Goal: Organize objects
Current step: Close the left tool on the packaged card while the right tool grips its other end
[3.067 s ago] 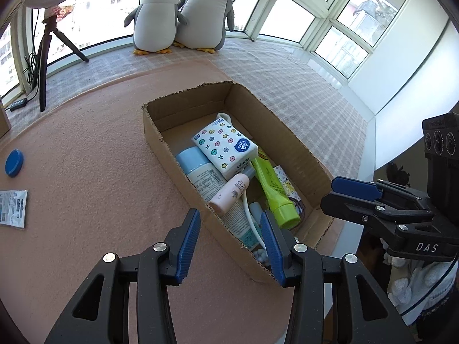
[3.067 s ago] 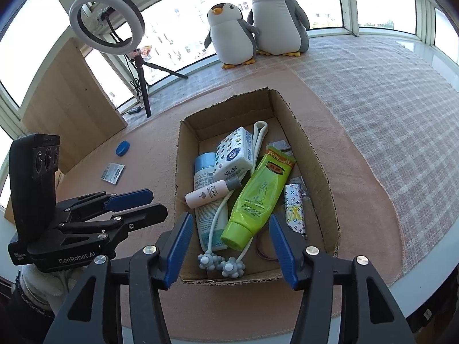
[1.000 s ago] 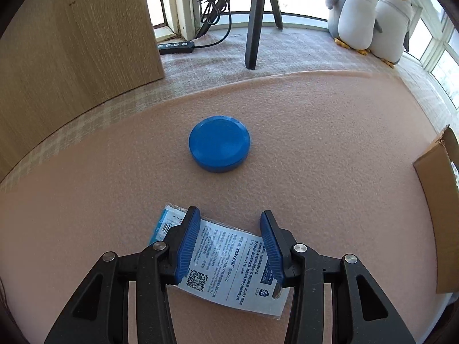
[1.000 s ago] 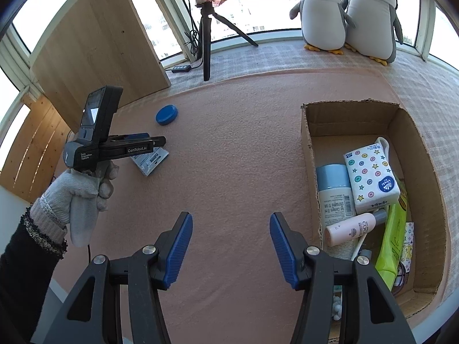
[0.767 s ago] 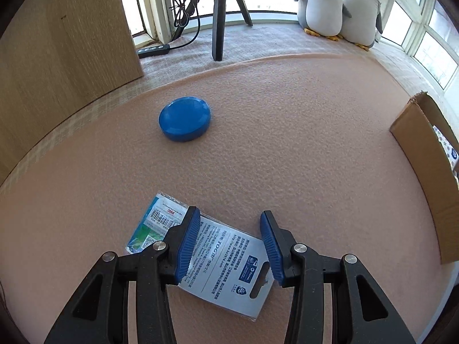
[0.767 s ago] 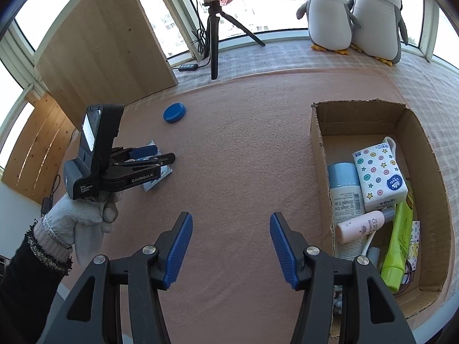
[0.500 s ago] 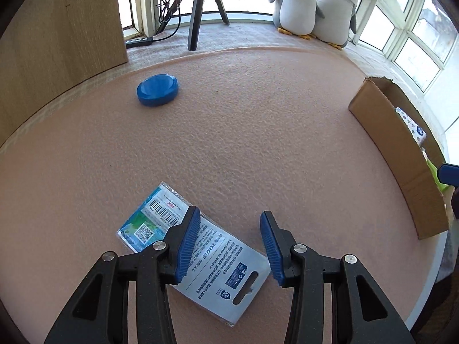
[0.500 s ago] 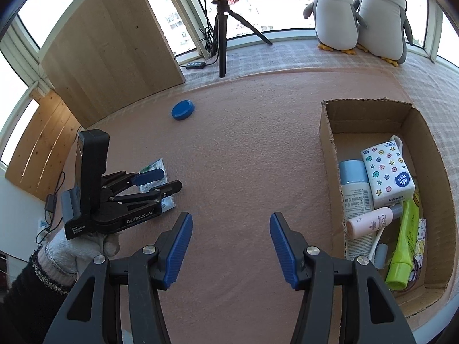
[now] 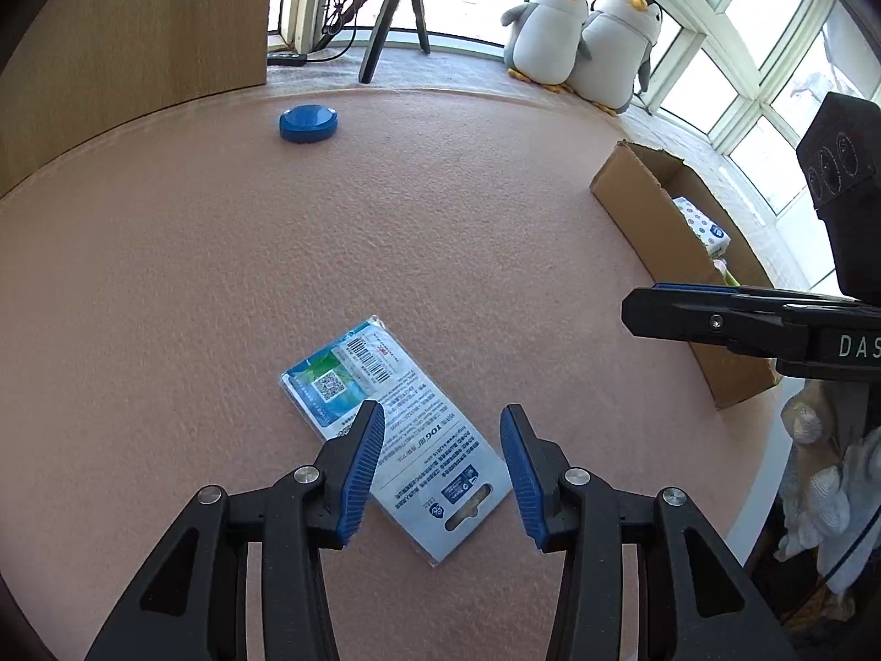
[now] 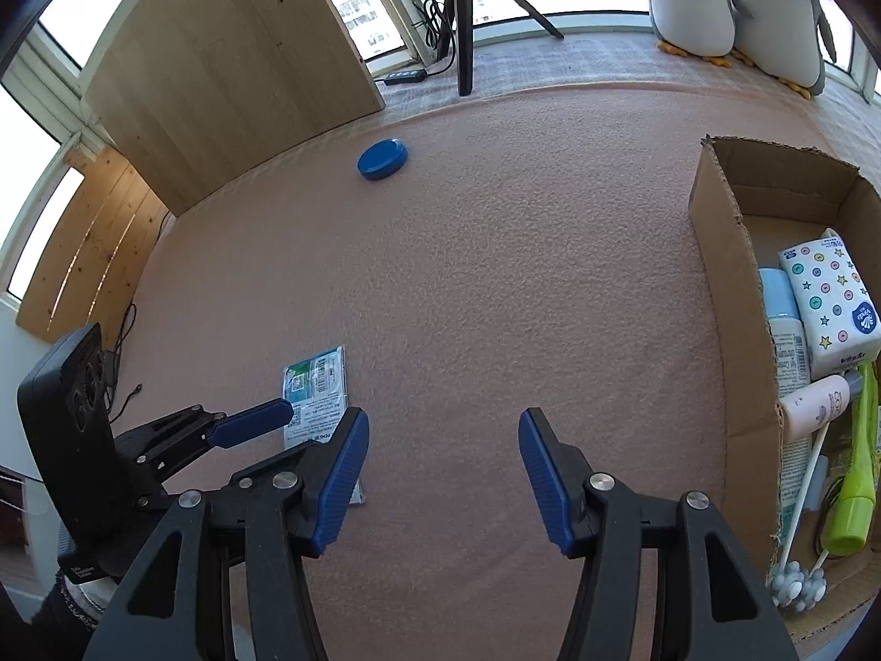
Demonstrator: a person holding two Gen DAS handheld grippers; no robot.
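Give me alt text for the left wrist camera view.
The open left gripper hovers over a flat plastic packet on a pink mat. Beyond lie a blue round lid, a cardboard box and two plush penguins.

Two plush penguins (image 9: pixel 583 49). One blue round lid (image 9: pixel 308 122). One flat printed packet (image 9: pixel 393 429). One cardboard box (image 10: pixel 721 253); inside: one tissue pack (image 10: pixel 831 300), one green tube (image 10: pixel 853 496), one pink bottle (image 10: pixel 815 410), one blue-capped can (image 10: pixel 782 325). One tripod (image 10: pixel 462 16). Two tongs: left (image 9: pixel 438 462), right (image 10: pixel 440 473).

Bright bay windows (image 9: pixel 732 38) curve round the pink counter (image 9: pixel 440 220); a wooden panel (image 10: pixel 231 60) leans left; daylight floods in.
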